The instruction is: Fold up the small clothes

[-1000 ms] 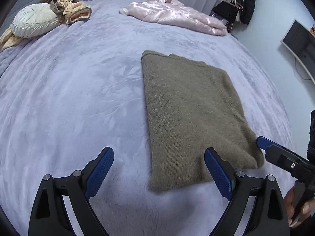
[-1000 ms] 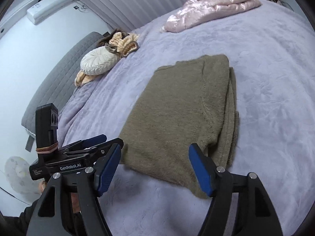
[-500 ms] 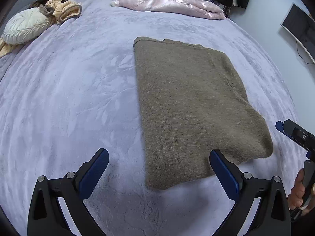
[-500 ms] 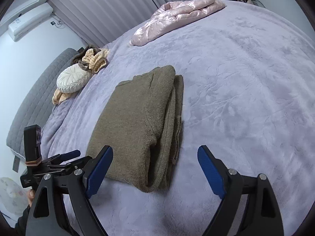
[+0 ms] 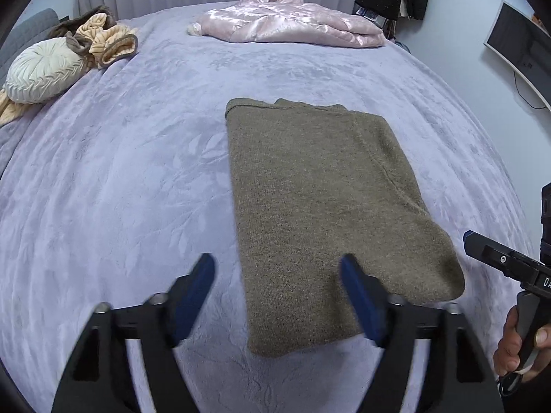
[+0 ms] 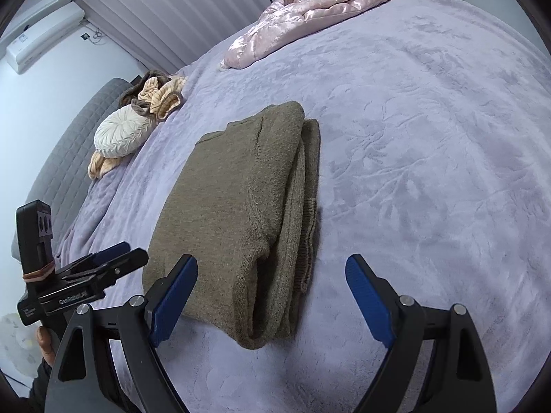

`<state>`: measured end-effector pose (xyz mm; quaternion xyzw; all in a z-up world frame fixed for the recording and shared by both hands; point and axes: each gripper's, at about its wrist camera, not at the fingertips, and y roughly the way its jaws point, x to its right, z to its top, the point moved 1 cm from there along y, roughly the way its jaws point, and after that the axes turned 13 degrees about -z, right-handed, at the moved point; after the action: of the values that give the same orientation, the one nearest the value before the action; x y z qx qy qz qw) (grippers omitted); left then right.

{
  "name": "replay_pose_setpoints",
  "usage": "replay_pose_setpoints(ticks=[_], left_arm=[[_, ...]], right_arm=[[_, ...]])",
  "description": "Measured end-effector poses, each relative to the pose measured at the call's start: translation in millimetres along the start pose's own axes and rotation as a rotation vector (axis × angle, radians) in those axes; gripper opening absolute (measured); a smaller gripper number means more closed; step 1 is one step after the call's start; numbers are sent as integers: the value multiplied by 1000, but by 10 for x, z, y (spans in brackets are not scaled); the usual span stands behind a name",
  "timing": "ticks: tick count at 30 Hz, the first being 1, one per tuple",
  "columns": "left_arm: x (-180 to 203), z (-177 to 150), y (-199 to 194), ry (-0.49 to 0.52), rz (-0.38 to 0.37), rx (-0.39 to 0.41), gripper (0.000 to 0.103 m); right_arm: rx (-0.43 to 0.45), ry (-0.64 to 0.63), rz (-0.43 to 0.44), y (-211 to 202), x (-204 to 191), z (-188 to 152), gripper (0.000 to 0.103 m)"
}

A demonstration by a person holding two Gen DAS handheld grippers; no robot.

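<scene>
Hand-held grippers (image 5: pixel 277 285) (image 6: pixel 272 296) wide open, empty, above sweater (image 5: pixel 320 213).

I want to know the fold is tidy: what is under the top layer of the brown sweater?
Under the top panel of the brown sweater, the right wrist view shows stacked folded layers with a ribbed edge along its open side. How they lie deeper inside is covered. It rests on the lilac blanket.
</scene>
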<state>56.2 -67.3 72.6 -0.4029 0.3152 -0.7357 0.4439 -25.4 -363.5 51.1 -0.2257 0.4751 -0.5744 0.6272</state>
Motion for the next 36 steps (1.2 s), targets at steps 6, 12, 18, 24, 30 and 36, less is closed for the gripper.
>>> replay_pose_setpoints(ticks=[6, 12, 18, 24, 30, 36], left_arm=[[-45, 12, -92, -22, -26, 30, 102], [-59, 73, -54, -30, -51, 16, 102], [-154, 236, 190, -46, -119, -53, 102], [-313, 386, 452, -74, -162, -128, 102], [-450, 440, 712, -123, -212, -181, 102], [-597, 455, 924, -172, -285, -213, 102]], right_arm=[[5, -19, 2, -21, -60, -1, 90], [2, -20, -6, -6, -49, 63, 90], [-53, 0, -11, 215, 40, 220, 90], [-127, 42, 28, 465, 111, 354, 90], [-184, 56, 69, 735, 57, 472, 90], [-246, 51, 100, 1088, -32, 519, 90]])
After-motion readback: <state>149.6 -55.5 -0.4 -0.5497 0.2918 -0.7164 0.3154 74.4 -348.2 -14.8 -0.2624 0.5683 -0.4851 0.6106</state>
